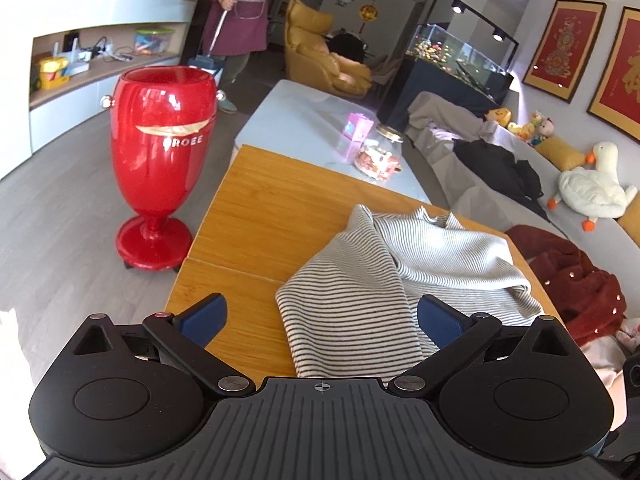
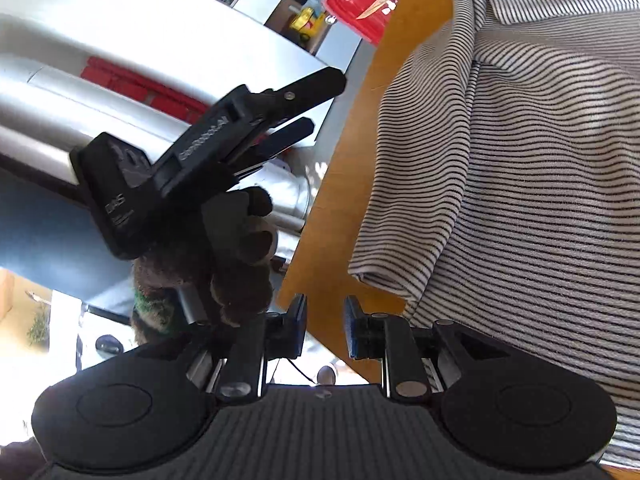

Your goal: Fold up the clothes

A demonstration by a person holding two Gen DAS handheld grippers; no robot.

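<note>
Living-room setting: a wooden table point(image 1: 256, 216) carries the work, with a pale coffee table point(image 1: 296, 120) beyond its far edge and a grey sofa point(image 1: 480, 184) off to the right of the left gripper.

Left gripper point(image 1: 320, 318): jaws spread wide, nothing between the blue pads point(image 1: 204, 318). It sits over the near edge of the wooden table. The striped garment point(image 1: 384, 276) lies crumpled directly ahead of it; its near folded edge falls between the open jaws, and the right pad overlaps the cloth, though contact cannot be confirmed from this angle.

Right gripper point(image 2: 326, 326): jaws parted by a narrow gap, holding nothing. It points along the table edge, with the striped garment point(image 2: 520, 152) ahead and to its right, near the right jaw but apparently not between the pads. In the right wrist view the left gripper appears ahead and to the left, off the table edge, held in a dark gloved hand point(image 2: 236, 248).

Other items: a red goblet-shaped bin point(image 1: 160, 168) stands on the floor left of the table. A dark red garment point(image 1: 576, 284) lies on the sofa to the right. A standing person in a purple apron point(image 1: 240, 8) holds a mop handle in the background.
</note>
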